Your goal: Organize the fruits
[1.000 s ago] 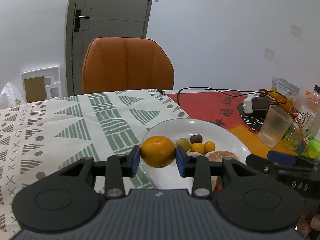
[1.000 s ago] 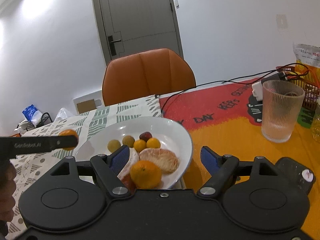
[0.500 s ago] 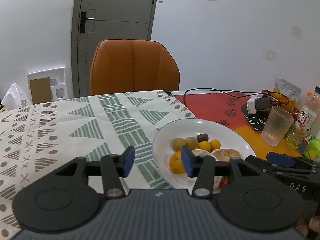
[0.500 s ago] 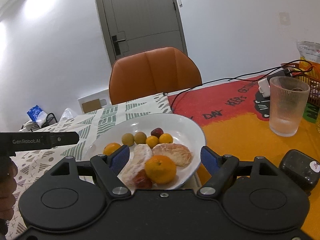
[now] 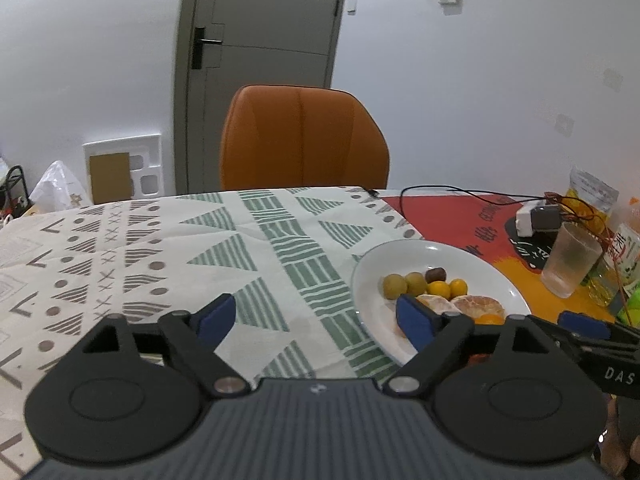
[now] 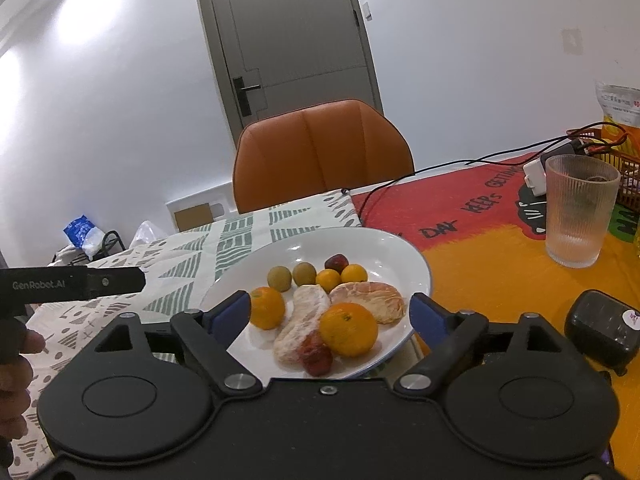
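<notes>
Orange-skinned mandarin (image 6: pixel 267 307) on white plate (image 6: pixel 416 268), lower centre: light, round, bruisable; grasped across middle; left tool (image 5: pixel 316 318) just opened wide, right tool (image 6: pixel 330 316) wide, both empty.

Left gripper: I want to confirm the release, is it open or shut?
Open. The left gripper has just been opening, nothing sits between its jaws, and the orange lies on the plate.

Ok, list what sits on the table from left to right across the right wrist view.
left gripper → small orange → peeled white segment → big orange → plate rim → ribbed glass
</notes>
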### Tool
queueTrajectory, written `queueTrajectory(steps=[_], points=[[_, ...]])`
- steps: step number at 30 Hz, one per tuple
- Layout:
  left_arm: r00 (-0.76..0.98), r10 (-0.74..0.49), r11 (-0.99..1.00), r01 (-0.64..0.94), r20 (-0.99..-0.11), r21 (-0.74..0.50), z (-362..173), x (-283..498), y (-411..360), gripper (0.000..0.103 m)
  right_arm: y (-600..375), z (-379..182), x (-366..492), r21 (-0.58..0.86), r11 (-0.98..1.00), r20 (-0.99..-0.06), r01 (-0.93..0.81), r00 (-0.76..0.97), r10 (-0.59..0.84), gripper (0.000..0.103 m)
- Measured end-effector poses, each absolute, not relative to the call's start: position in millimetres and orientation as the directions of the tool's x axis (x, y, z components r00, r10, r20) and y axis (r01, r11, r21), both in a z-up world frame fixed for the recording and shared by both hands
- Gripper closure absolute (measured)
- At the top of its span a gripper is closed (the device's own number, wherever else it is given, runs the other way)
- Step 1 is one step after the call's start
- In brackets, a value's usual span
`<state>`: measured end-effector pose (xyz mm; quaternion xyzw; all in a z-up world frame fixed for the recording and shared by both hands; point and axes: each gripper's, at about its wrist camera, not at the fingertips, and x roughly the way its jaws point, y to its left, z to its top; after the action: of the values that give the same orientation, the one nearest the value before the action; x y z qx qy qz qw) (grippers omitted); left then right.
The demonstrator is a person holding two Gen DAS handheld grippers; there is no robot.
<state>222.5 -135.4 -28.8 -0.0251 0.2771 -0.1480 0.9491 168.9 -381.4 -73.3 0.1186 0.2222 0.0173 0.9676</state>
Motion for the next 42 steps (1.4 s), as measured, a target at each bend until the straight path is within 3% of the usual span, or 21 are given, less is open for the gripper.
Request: queueTrajectory(steps=[6,42], points=[[0.825,-0.246,0.968,0.23,-0.509,-0.096,-23,209,-125,0.01,-374,-69,162,0.27,0.963,-0.408,0.008,0.907,0.107,0.0],[0.864,-0.083,0.997,0.071,-0.497,-0.043,-3,126,-66,0.007,-323,-42,117,0.258,0.951,-0.37,-0.17,0.892,0.26,0.0]])
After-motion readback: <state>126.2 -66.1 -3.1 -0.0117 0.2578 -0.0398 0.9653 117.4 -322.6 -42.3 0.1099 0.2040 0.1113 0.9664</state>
